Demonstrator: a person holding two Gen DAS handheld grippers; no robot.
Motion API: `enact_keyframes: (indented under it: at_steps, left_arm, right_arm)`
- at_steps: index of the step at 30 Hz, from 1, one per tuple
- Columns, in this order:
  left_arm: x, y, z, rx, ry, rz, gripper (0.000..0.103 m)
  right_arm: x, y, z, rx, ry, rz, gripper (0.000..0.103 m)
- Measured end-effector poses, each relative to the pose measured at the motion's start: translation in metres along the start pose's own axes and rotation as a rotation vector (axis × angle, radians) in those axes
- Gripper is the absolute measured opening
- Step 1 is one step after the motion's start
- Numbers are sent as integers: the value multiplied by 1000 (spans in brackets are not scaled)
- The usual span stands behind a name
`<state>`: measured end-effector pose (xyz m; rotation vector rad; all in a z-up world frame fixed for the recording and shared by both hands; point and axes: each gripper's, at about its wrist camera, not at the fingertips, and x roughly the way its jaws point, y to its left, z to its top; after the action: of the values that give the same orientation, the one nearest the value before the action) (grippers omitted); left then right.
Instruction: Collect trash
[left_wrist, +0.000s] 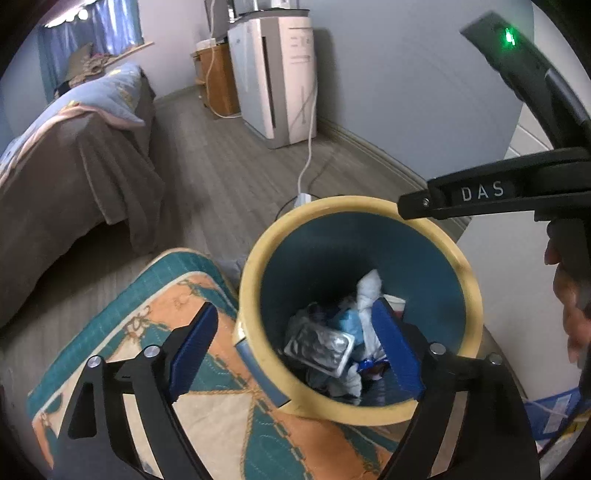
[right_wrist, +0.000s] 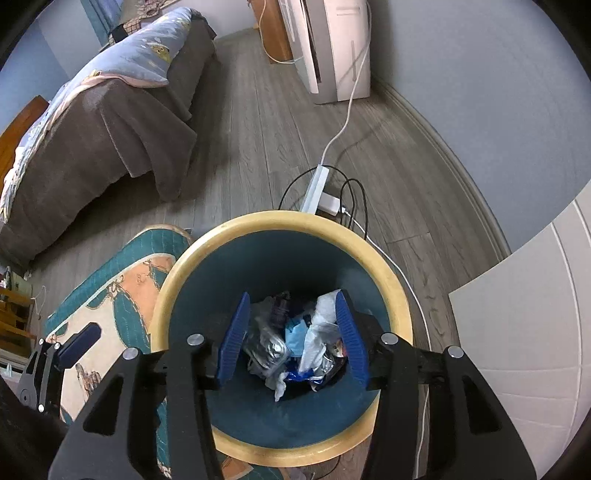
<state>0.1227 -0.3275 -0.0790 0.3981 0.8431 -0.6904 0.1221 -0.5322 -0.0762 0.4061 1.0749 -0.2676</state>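
Looks mostly done: crumpled tissues, wrappers and a foil blister pack (left_wrist: 319, 349) already piled at the bottom of the round wastebasket (right_wrist: 400, 295) beside the quilted mat (left_wrist: 207, 402). Right claw (right_wrist: 293, 341) half-spread and empty above the pile, left claw (left_wrist: 295, 349) spread wide astride the basket's near rim, pinching nothing; no stray litter visible on the floor (right_wrist: 258, 147)

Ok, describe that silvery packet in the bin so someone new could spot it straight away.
Find the round bin with the cream rim and dark teal inside, standing on the grey floor beside the patterned mat. At its bottom lies a heap of trash. The silvery packet is the flat, rectangular, crinkled foil piece on the mat side, unlike the white tissue and blue scraps beside it.
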Motion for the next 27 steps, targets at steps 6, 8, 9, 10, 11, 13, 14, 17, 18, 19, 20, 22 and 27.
enact_keyframes:
  at_steps: [6,8,9,10,11,13,14,17,18,19,20,22,27]
  left_arm:
    - [-18,10,-8,-57,-10,-11,92]
    - [-27,12,-12,-69,-10,-12,93]
    - [-34,13,-13,-70,-11,-11,95]
    - [-40,13,-14,-68,-11,-8,96]
    - [-48,14,-16,-62,-12,4,96]
    - [-65,15,-17,-47,-17,28,97]
    - [-78,17,-18,-41,-23,44,97]
    - [-102,24,-18,-71,-29,54,98]
    - [-109,27,-18,-95,-19,50,98]
    - [-115,29,-17,-116,-11,45,98]
    - [-122,31,-17,-140,-3,41,98]
    - [-133,33,-19,-178,0,31,98]
    - [-154,28,-32,-207,8,100,98]
  right_arm:
    - [-7,6,-2,-34,-1,-7,66]
    - [-16,10,-6,-53,1,3,74]
    - [-20,12,-8,-65,0,5,82]
    - [-27,16,-11,-82,-3,4,90]
    - [-35,18,-13,-99,-12,-1,92]
    - [-57,23,-22,-143,-55,-34,97]
    - [-65,24,-24,-154,-72,-50,97]
    - [-98,24,-42,-157,-134,-54,97]
    - [-103,23,-46,-154,-144,-50,97]
    - [-111,21,-53,-149,-155,-52,97]
    - [-117,20,-59,-145,-163,-59,97]
    - [-128,17,-67,-136,-183,-75,97]
    - [-149,10,-85,-100,-211,-102,97]
